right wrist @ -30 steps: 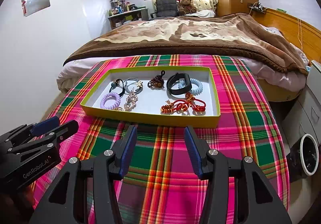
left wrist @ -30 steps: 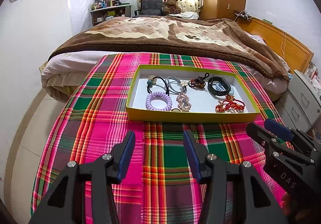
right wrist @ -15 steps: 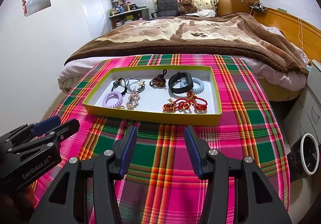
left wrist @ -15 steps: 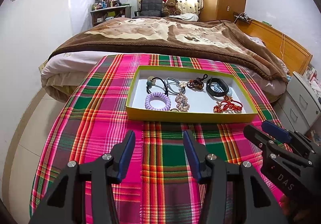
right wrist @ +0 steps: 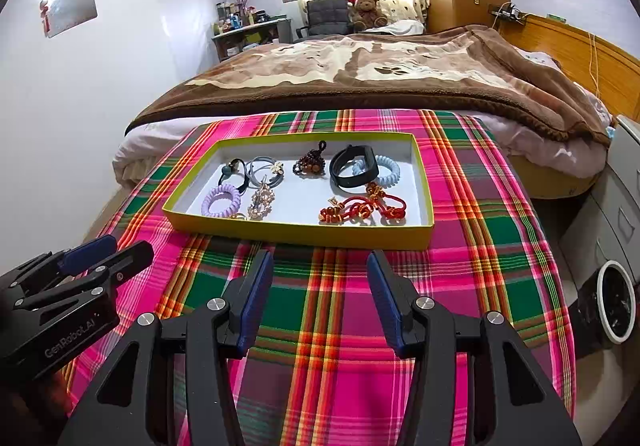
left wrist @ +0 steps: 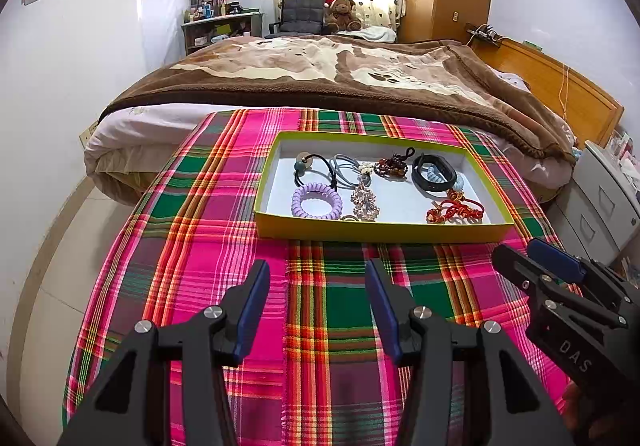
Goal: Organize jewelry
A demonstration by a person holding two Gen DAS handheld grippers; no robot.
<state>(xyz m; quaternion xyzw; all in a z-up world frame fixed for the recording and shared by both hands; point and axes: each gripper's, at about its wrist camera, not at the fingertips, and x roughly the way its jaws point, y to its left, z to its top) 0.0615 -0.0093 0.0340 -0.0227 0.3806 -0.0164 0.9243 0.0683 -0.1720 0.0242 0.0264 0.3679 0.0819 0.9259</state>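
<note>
A yellow-green tray (left wrist: 380,231) (right wrist: 296,234) with a white floor sits on the plaid cloth. It holds several pieces: a purple coil hair tie (left wrist: 317,201) (right wrist: 221,200), a black band (left wrist: 434,172) (right wrist: 354,167), a red knotted bracelet (left wrist: 454,211) (right wrist: 362,208), a brown bead bracelet (left wrist: 391,167) (right wrist: 309,165), a rhinestone clip (left wrist: 364,201) (right wrist: 261,202), a light blue coil tie (right wrist: 386,170). My left gripper (left wrist: 316,278) and right gripper (right wrist: 320,270) are open and empty, short of the tray's near wall.
The pink, green and red plaid cloth (left wrist: 192,246) (right wrist: 480,246) covers a table at the foot of a bed with a brown blanket (left wrist: 320,74). White drawers (left wrist: 604,202) stand at the right. A white-rimmed bin (right wrist: 614,304) sits on the floor.
Both grippers have drawn back a little from the tray, which looks slightly smaller and farther. Both stay open and empty. The jewelry has not moved.
</note>
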